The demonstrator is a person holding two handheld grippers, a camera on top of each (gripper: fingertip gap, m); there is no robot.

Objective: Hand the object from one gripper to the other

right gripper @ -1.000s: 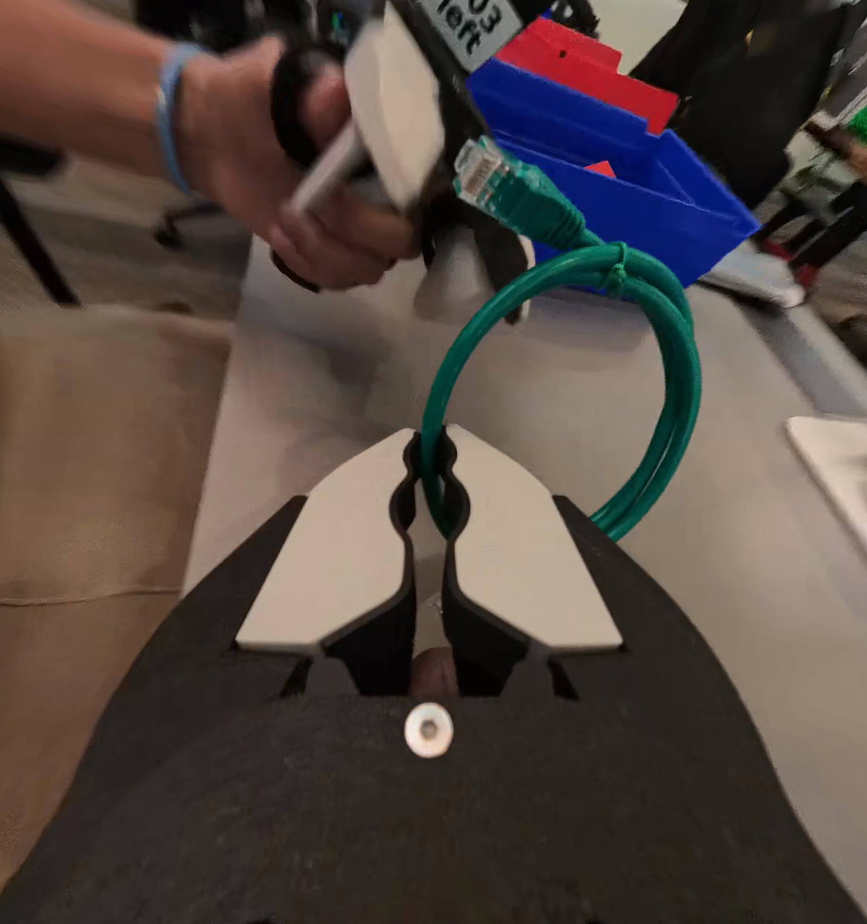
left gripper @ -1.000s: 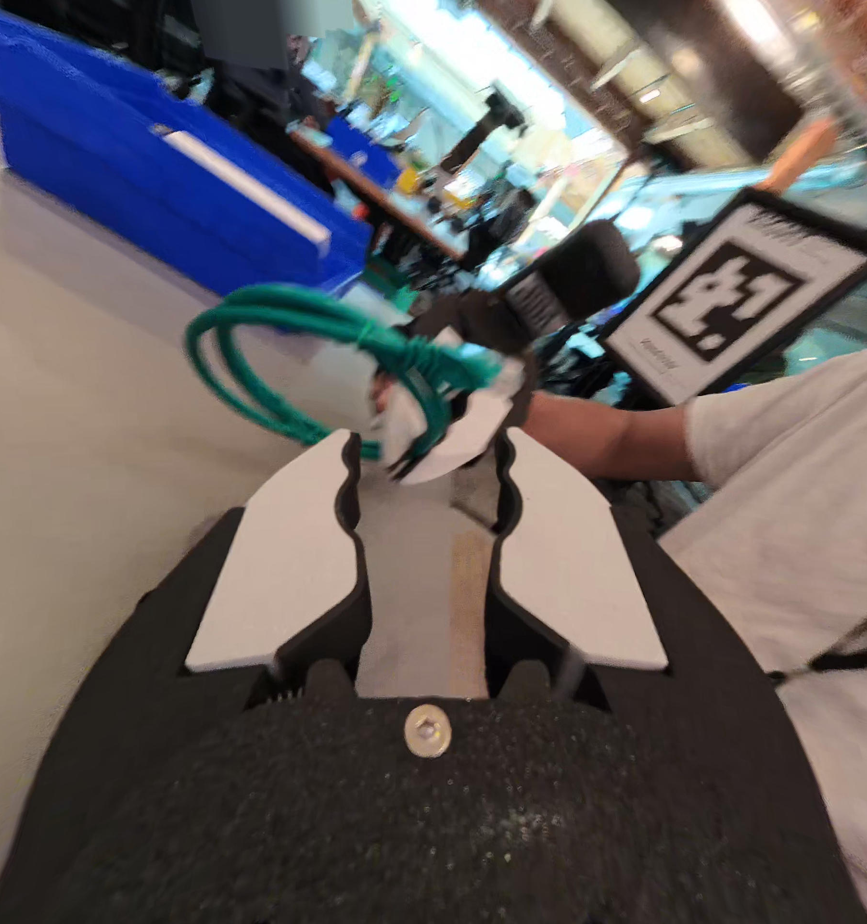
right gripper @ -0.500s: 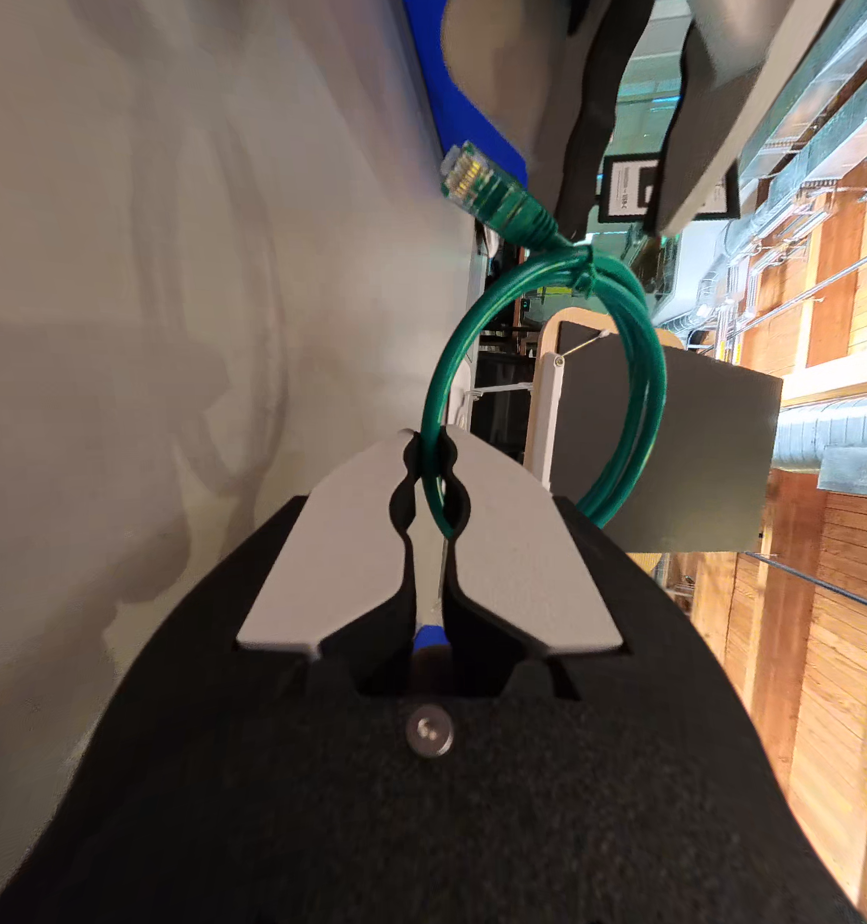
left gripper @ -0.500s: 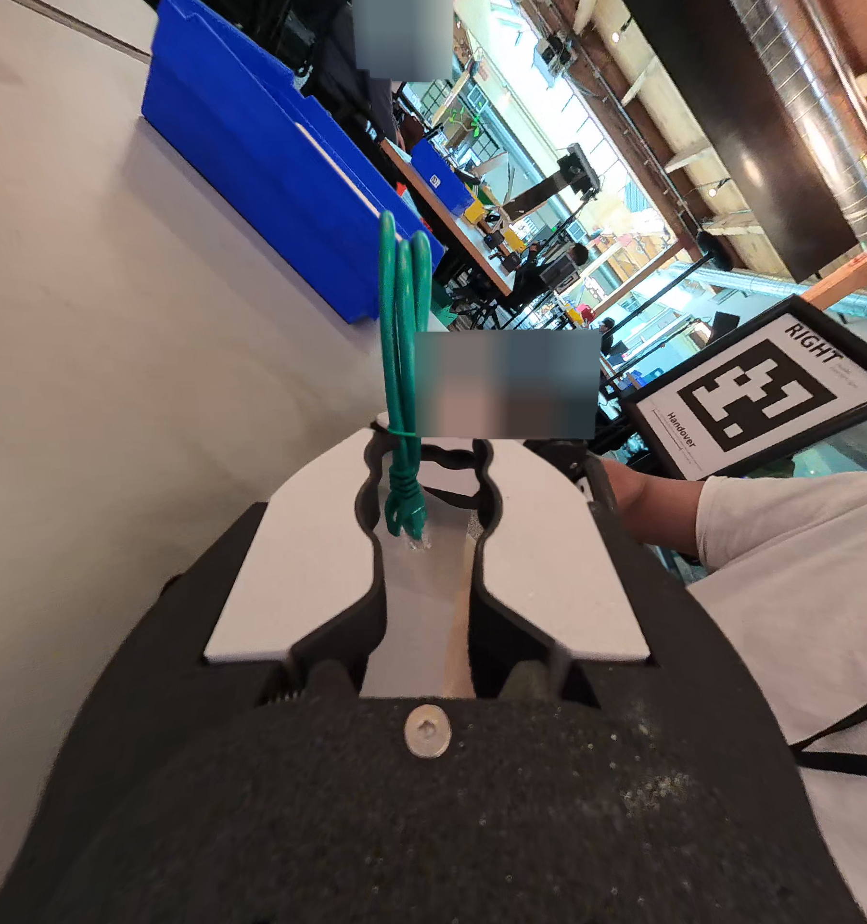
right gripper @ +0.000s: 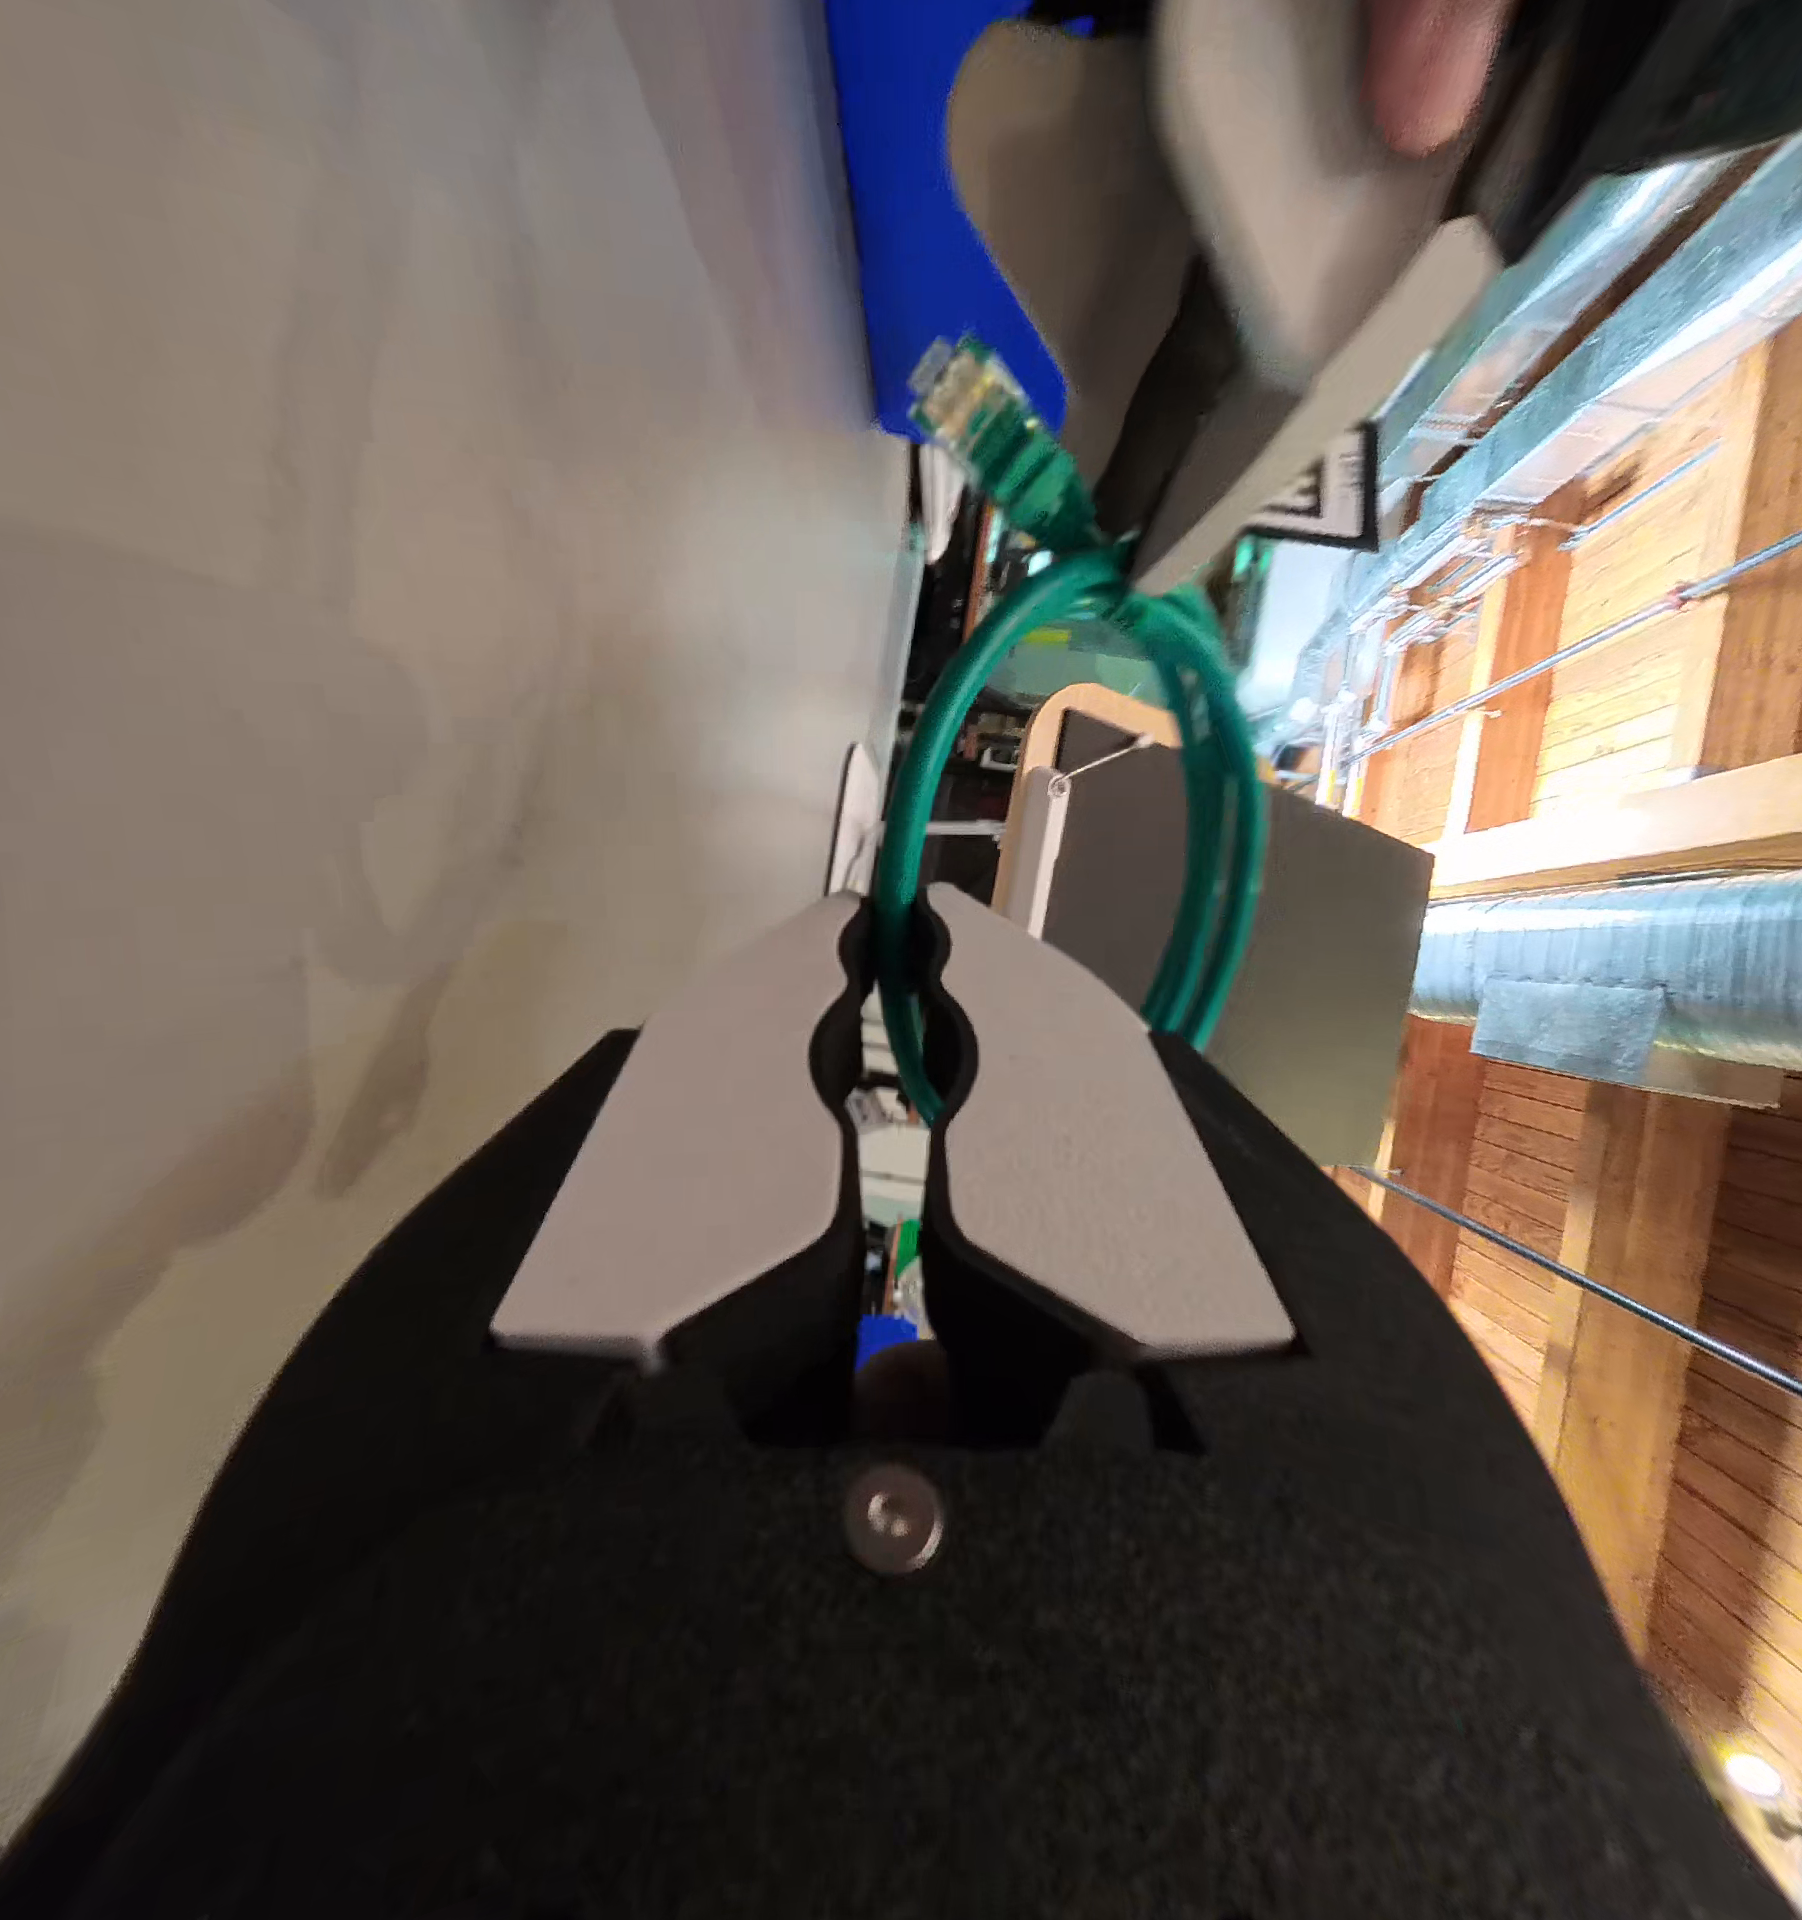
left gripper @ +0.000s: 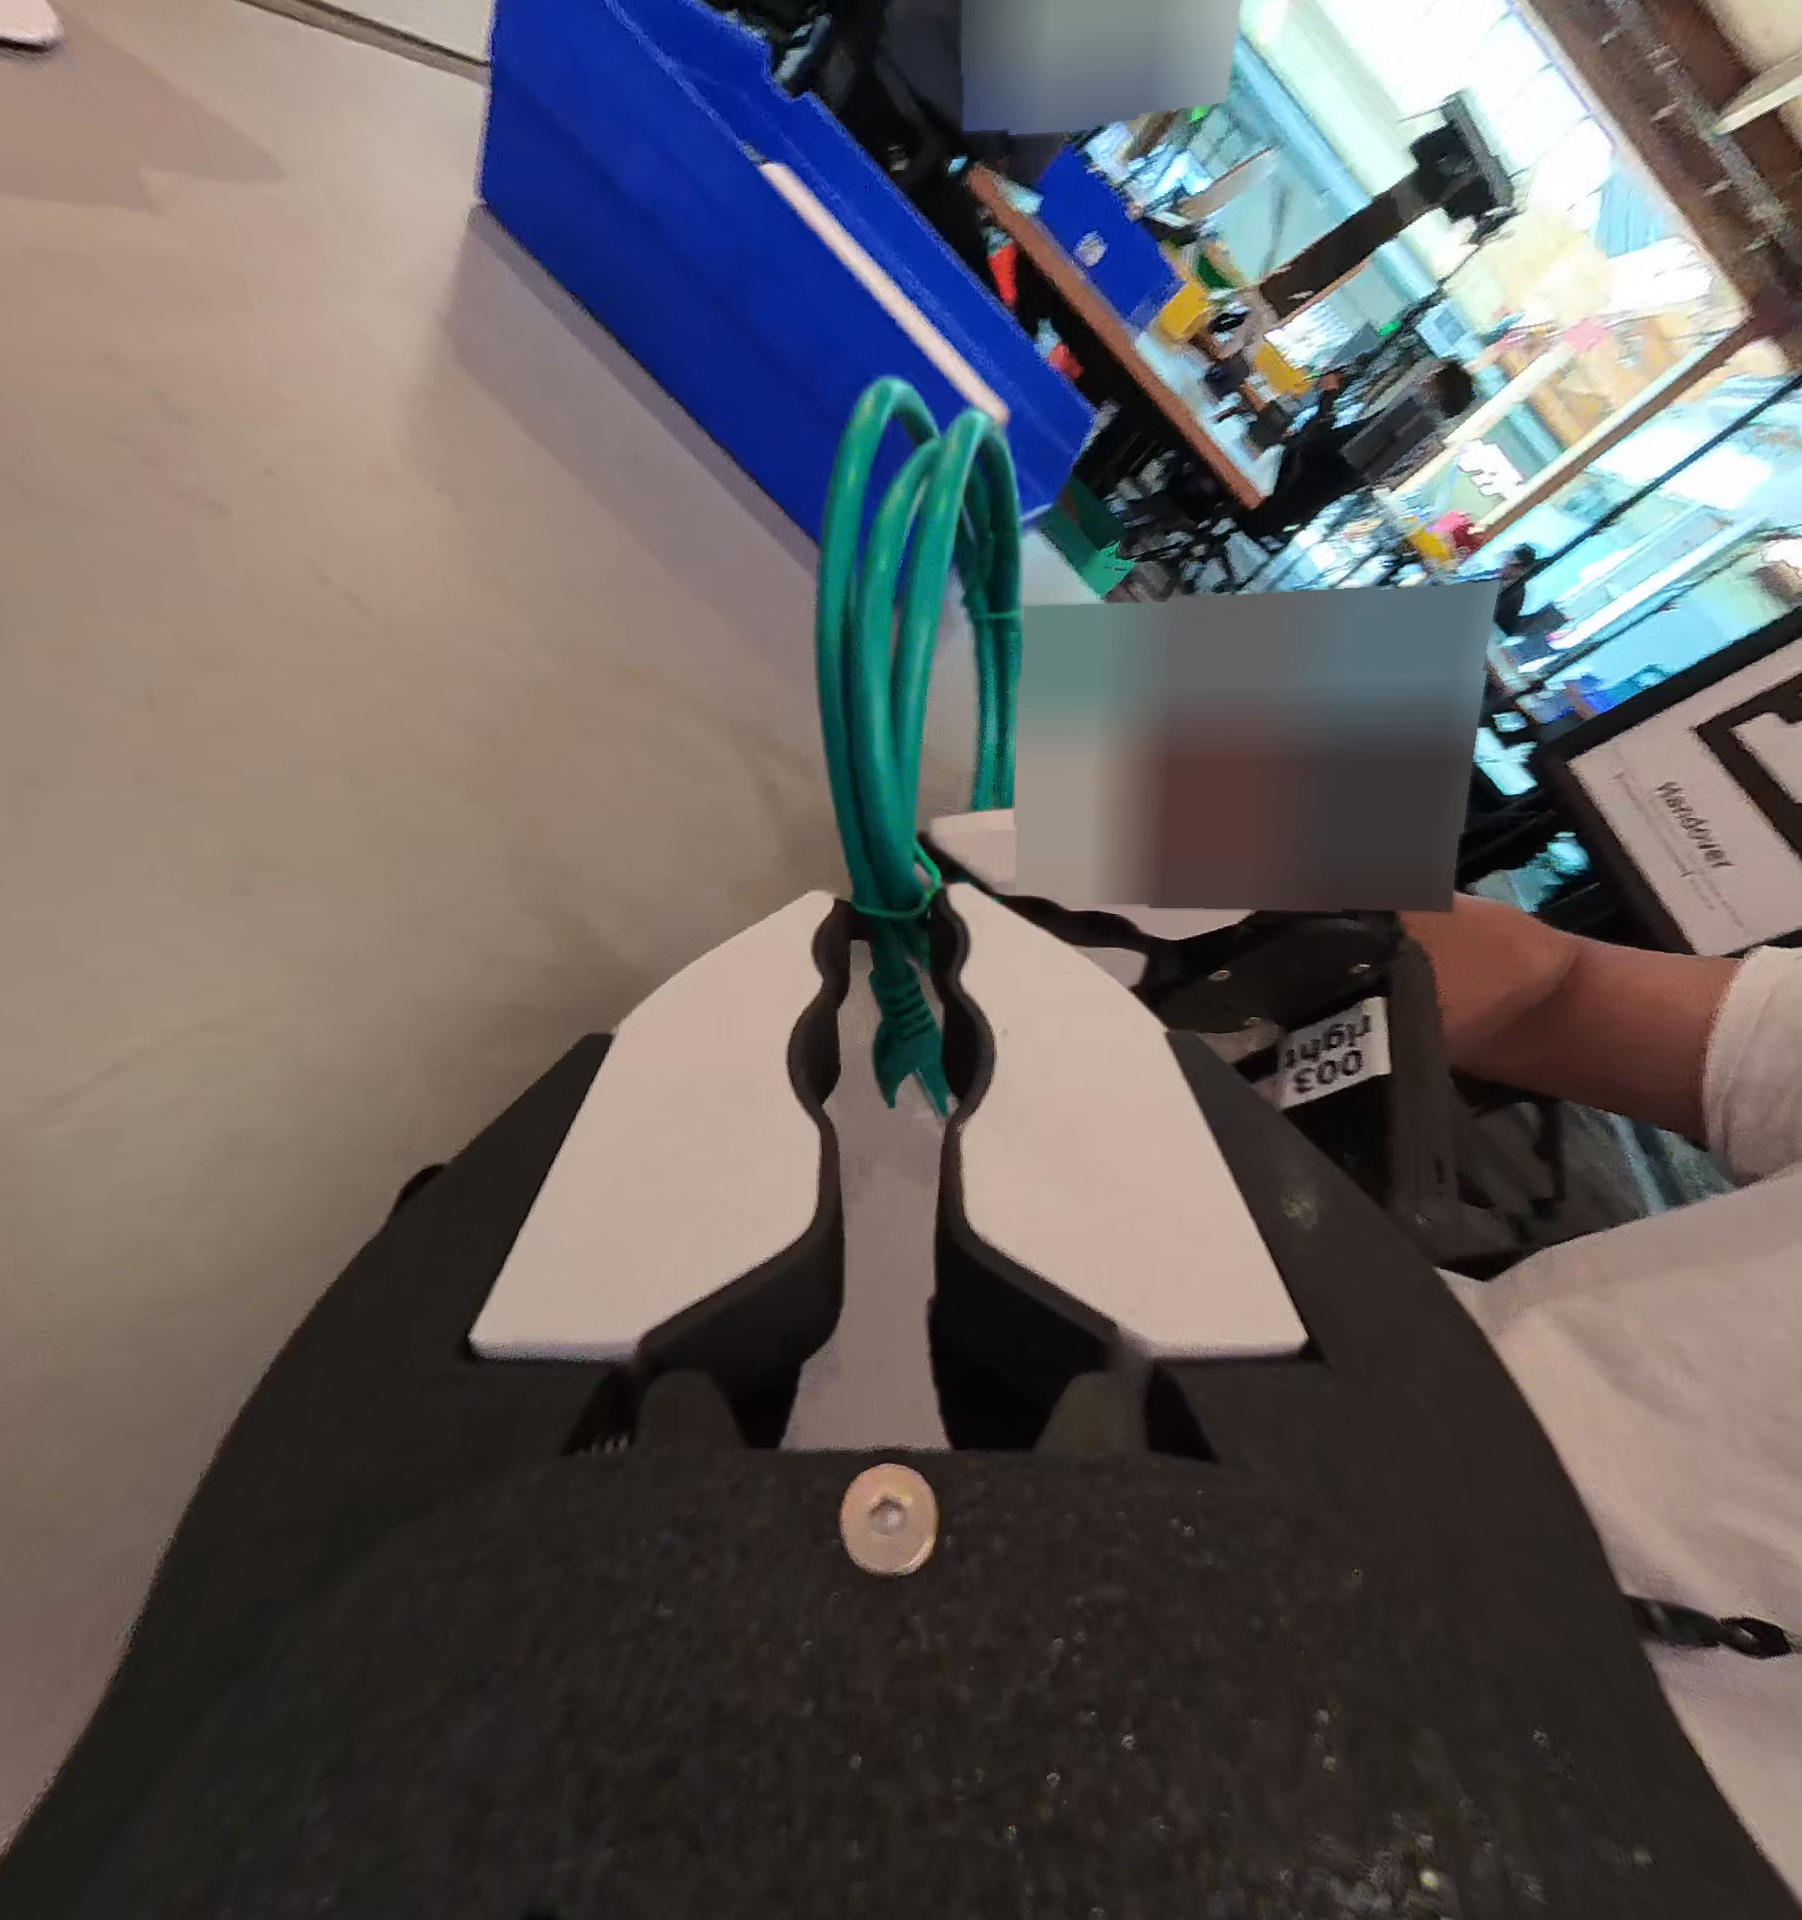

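Your right gripper (right gripper: 892, 940) fingers clamp the coiled green network cable (right gripper: 1203, 821); left gripper (left gripper: 886, 935) fingers stand parted around its tied end. It looks light and springy: pinch at the tie.

Bright indoor light, window (left gripper: 1499, 343) glare top right. Motion blur on both views; fisheye bends edges. Soft shadows on table (left gripper: 253, 727).
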